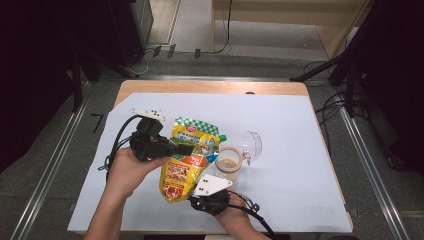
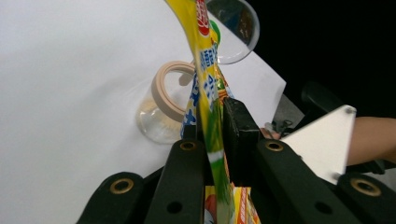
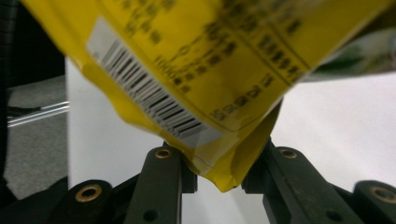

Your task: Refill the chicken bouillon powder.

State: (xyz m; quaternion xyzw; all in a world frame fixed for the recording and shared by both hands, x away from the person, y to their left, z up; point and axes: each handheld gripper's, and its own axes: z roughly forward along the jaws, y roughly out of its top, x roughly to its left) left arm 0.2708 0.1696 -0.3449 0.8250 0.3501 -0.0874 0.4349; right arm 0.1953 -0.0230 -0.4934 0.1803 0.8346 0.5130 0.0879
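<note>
Left tool [image 2: 215,140]: I see it clamped on the yellow printed plastic pouch [image 1: 187,155].
Right tool [image 3: 219,172]: I see it gripping the pouch's near bottom corner.
Pouch spout: above the clear round jar [image 1: 228,165].

Jar [image 1: 230,165] just beside pouch [image 1: 187,155]

A wooden table [image 1: 210,87] under a pale sheet [image 1: 290,165] stood on grey floor [image 1: 55,165], metal rails [image 1: 372,165] either side; cables [image 1: 330,107] trailed at right, light wood furniture [image 1: 280,15] upper centre.
</note>
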